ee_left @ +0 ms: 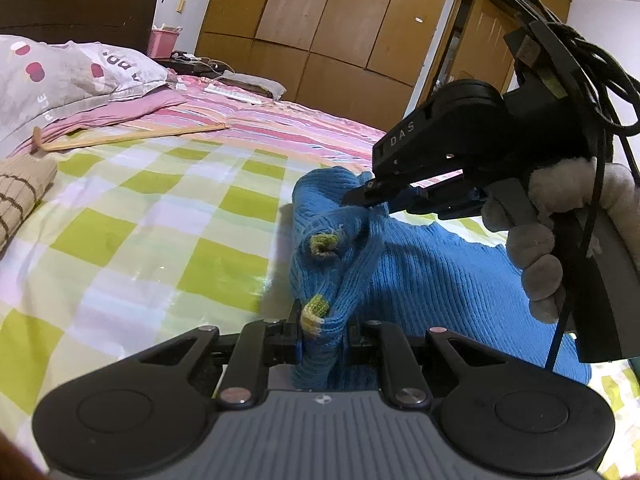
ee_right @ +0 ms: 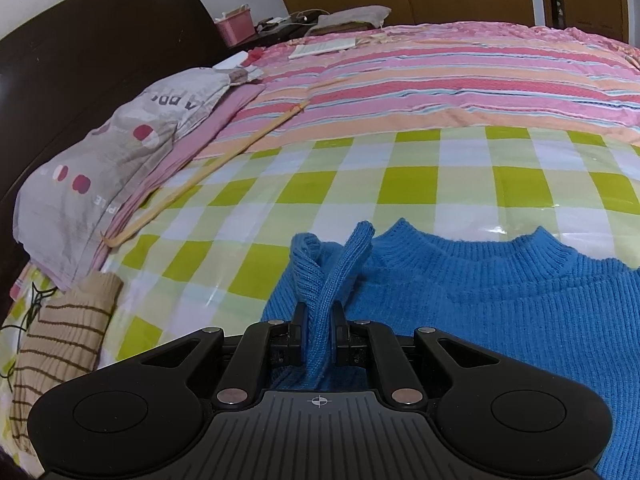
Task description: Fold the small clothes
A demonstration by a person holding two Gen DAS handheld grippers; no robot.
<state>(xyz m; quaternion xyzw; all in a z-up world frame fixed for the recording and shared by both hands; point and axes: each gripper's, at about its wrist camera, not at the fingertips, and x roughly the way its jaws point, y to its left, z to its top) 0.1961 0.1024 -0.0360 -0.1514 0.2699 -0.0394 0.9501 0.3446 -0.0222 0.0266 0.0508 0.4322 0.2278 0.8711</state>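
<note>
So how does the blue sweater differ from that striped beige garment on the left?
The blue sweater is plain blue, while the beige garment has brown stripes. The blue sweater is pinched by both the left hand-held gripper and the right hand-held gripper; the beige garment lies untouched, apart. Both are ribbed knits on the checked cover.

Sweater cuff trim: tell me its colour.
Green and yellow trim on the blue sweater, clearest in the left wrist view.
</note>
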